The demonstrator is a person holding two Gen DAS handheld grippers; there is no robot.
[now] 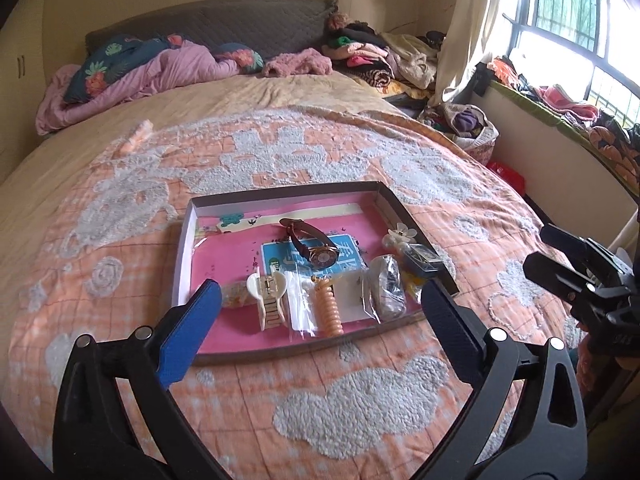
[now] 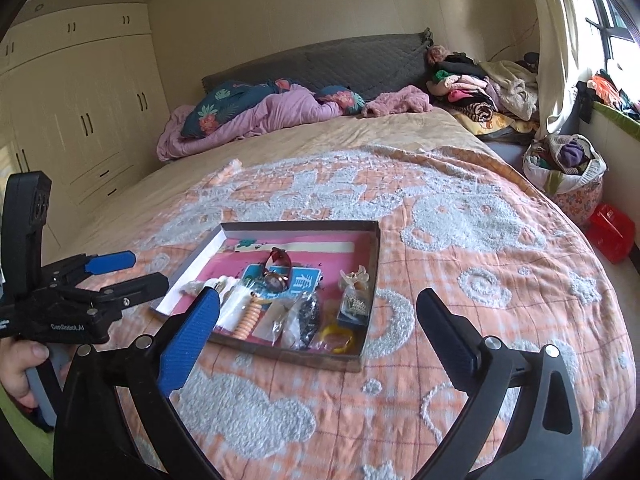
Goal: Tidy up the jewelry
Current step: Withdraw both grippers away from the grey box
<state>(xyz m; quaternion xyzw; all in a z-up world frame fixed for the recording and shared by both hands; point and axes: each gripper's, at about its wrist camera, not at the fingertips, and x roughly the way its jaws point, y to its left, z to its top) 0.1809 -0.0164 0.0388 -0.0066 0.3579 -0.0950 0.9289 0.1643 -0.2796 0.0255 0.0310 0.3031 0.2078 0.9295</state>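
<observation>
I judge sorting near done: wristwatch point(image 1: 316, 248), claw clip point(image 1: 269, 296), coil hair tie point(image 1: 329, 308) and bagged pieces all lie inside the tray point(image 1: 184, 248), ahead of both jaw pairs. Left gripper point(image 1: 320, 300) spread wide, empty; right gripper point(image 2: 320, 316) likewise (nothing between pads). Right wrist view alone shows yellow ring point(image 2: 338, 338) and my hand point(image 2: 18, 372) on the left handle; left view alone shows window point(image 1: 568, 4)

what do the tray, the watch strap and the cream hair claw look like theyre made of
Tray: likely cardboard, matte, with thin folded walls and a pink printed paper floor.
Watch strap: looks like brown leather or an imitation, with a slight sheen and a soft curl.
Cream hair claw: seemingly hard plastic, glossy and moulded.
</observation>
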